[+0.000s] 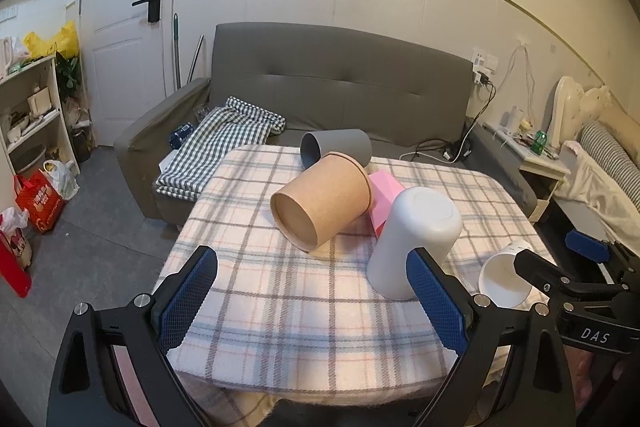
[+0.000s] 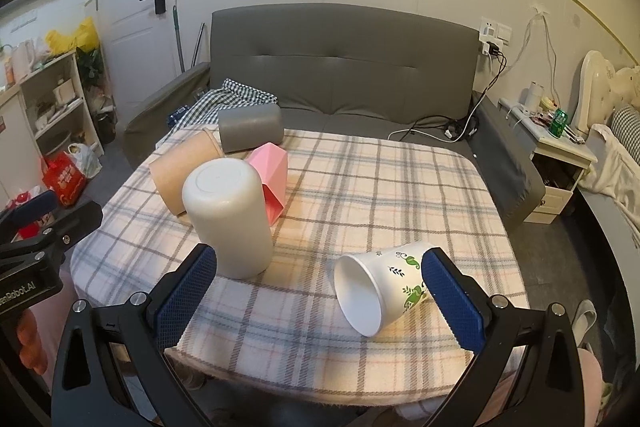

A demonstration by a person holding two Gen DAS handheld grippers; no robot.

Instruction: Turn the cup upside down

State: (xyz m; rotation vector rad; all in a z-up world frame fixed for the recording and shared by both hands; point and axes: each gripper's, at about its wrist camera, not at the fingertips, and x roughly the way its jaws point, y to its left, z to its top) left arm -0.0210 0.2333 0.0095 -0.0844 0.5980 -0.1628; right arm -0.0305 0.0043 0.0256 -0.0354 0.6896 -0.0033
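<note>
A tall white cup stands upside down on the plaid table; it also shows in the right wrist view. A white paper cup with green leaf print lies on its side, mouth toward me, just left of my right gripper's right finger; it also shows in the left wrist view. A brown paper cup, a grey cup and a pink cup lie on their sides. My left gripper is open and empty. My right gripper is open and empty.
A grey sofa with a checked cloth stands behind the table. A shelf and bags are on the left, a bedside table and a bed on the right. The plaid table also shows in the right wrist view.
</note>
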